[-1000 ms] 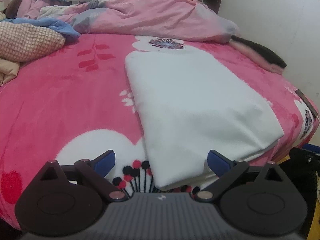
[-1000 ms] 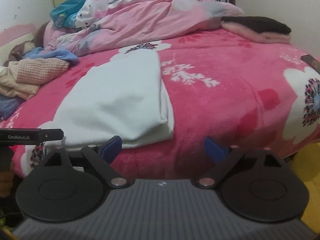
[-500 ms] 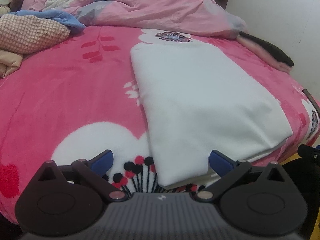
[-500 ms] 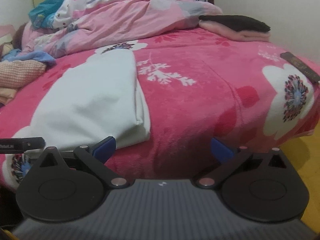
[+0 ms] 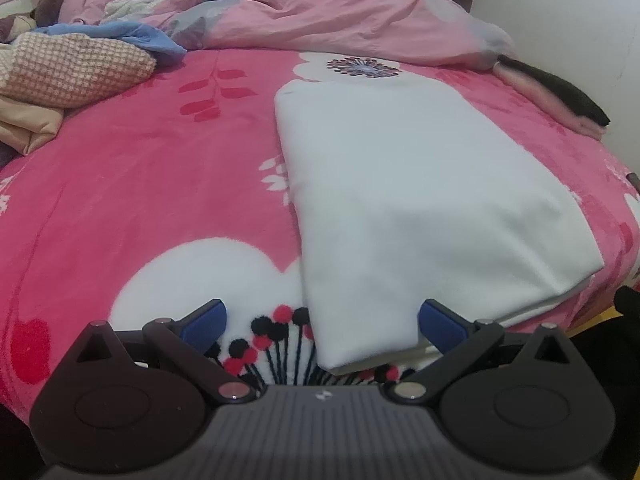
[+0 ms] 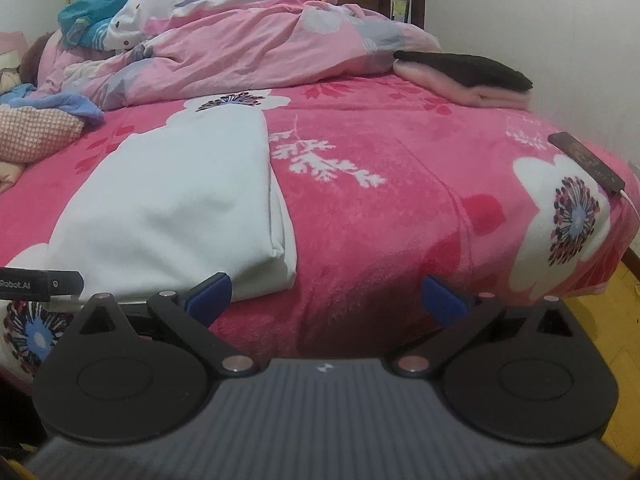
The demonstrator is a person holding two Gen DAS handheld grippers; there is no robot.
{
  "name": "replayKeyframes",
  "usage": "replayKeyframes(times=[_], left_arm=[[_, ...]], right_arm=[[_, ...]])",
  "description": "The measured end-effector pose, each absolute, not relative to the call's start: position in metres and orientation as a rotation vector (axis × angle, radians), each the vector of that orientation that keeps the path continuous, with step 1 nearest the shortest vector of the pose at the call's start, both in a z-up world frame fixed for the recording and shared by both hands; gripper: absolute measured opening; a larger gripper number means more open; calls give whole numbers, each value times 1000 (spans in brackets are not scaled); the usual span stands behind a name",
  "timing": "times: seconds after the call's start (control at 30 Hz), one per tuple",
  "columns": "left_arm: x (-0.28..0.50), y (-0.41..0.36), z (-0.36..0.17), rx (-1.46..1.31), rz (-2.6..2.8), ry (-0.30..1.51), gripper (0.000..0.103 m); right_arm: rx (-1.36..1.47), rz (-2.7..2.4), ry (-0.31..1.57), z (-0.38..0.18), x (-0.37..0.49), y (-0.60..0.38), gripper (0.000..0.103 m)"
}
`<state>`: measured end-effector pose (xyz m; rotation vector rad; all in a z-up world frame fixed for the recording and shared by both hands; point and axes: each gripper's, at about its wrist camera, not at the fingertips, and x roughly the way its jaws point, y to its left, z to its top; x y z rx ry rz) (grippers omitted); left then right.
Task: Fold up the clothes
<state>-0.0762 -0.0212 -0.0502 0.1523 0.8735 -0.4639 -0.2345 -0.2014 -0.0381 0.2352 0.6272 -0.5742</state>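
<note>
Both my left gripper (image 5: 322, 322) and right gripper (image 6: 326, 298) gape empty. The white garment (image 5: 420, 200) lies folded lengthwise near the bed's (image 5: 140, 184) edge; I'd pinch both near corners evenly, all layers.

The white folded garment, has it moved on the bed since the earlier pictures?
No. The white folded garment lies with its far end at the same dark flower print on the pink blanket.

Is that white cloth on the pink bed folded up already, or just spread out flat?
Folded. The white cloth lies as a neat rectangle, and stacked layers show along its right edge and near corner.
</note>
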Motion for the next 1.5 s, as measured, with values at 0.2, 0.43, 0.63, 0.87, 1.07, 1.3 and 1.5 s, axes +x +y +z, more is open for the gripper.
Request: replayKeyframes(times=[0.2, 0.43, 0.63, 0.87, 1.07, 1.3, 1.5], left_arm=[[-75, -21, -50, 143, -456, 887, 103], [-71, -21, -50, 124, -448, 920, 103], [-69, -22, -51, 128, -448, 931, 103], [-72, -28, -50, 150, -426, 929, 103], [-76, -37, -51, 199, -429, 923, 103], [-78, -38, -51, 204, -426, 924, 103], [-80, -43, -51, 222, -411, 920, 103]], right_arm=[[226, -573, 610, -34, -234, -200, 102], [180, -577, 603, -31, -231, -194, 102], [189, -479, 523, -24, -226, -196, 102], [300, -422, 510, -25, -204, -200, 102], [267, -450, 569, -39, -185, -191, 102], [155, -538, 637, -55, -162, -191, 102], [107, -551, 646, -65, -156, -190, 102]])
